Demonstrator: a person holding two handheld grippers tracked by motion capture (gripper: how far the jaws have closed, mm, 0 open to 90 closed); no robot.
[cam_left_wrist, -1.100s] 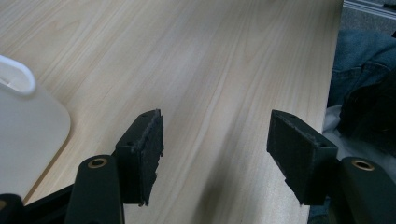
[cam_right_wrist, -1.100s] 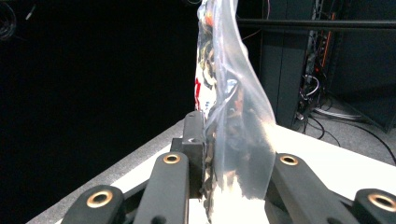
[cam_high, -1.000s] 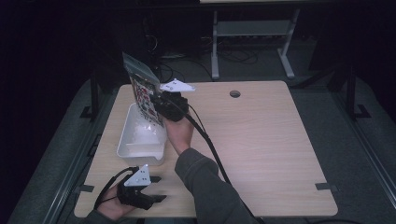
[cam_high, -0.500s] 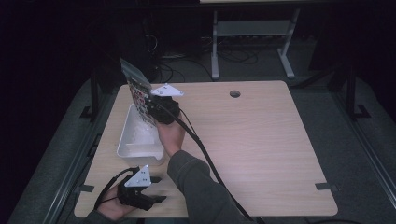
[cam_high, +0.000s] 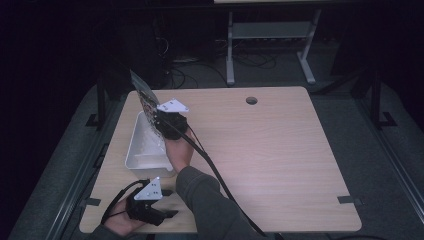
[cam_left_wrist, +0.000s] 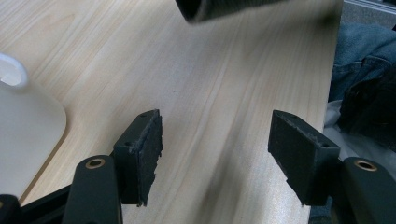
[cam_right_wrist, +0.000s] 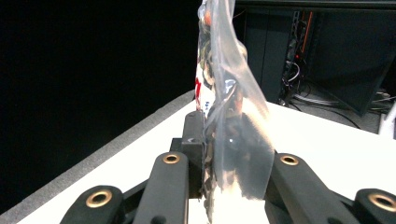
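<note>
A clear plastic bag (cam_high: 143, 96) with dark printed contents stands upright in my right gripper (cam_high: 156, 120), whose jaws are shut on its lower edge. In the right gripper view the bag (cam_right_wrist: 224, 102) rises from between the two black jaws of that gripper (cam_right_wrist: 224, 158). It hangs above the far end of a white tray (cam_high: 131, 150) on the wooden table (cam_high: 280, 150). My left gripper (cam_high: 171, 203) rests near the table's front left corner, open. Nothing lies between its jaws (cam_left_wrist: 215, 149), only bare wood.
The white tray's rounded corner (cam_left_wrist: 23, 121) is just left of the left gripper's jaws. A dark sleeve (cam_left_wrist: 219, 7) crosses above them and blue jeans (cam_left_wrist: 359, 51) lie past the table edge. A cable hole (cam_high: 251, 100) is at the table's far side.
My right gripper has sunk and drifted left with the bag, closer over the tray. The left gripper has stayed where it was.
</note>
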